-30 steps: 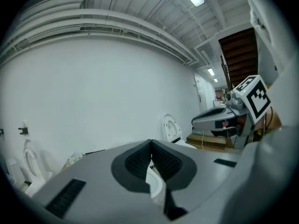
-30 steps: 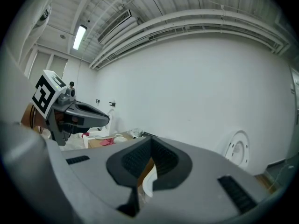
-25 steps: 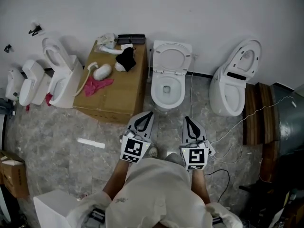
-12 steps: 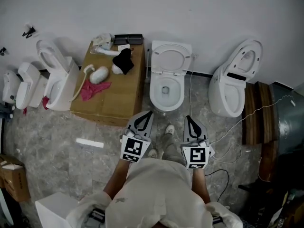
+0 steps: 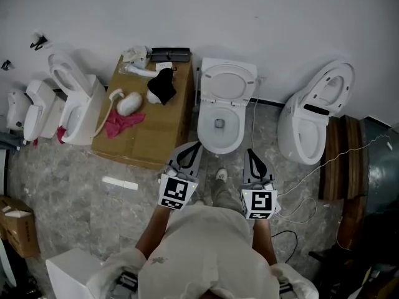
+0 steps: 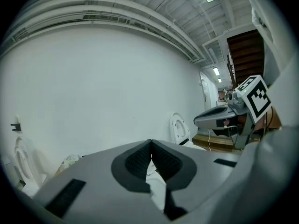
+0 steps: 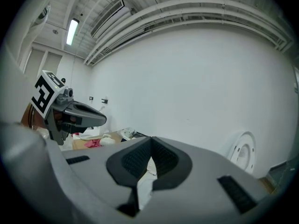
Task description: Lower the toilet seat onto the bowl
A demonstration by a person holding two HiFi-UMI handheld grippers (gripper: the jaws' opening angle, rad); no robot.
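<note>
A white toilet (image 5: 220, 126) stands against the wall in the head view, its seat (image 5: 229, 81) raised upright against the tank. My left gripper (image 5: 195, 146) is shut and empty, just short of the bowl's front left rim. To the right of the bowl's front is my right gripper (image 5: 250, 152), also shut with nothing in it. In the left gripper view the shut jaws (image 6: 150, 143) point at the white wall. The right gripper view shows its jaws (image 7: 151, 141) shut too.
A cardboard box (image 5: 149, 129) with a black cloth (image 5: 163, 86), pink cloth (image 5: 122, 123) and white items stands left of the toilet. Another toilet (image 5: 308, 120) stands at the right, more toilets (image 5: 75, 101) at the left. Cables (image 5: 312, 173) lie on the stone floor.
Both grippers have moved forward toward the toilet bowl, and the person has stepped closer. Their jaws stay shut.
</note>
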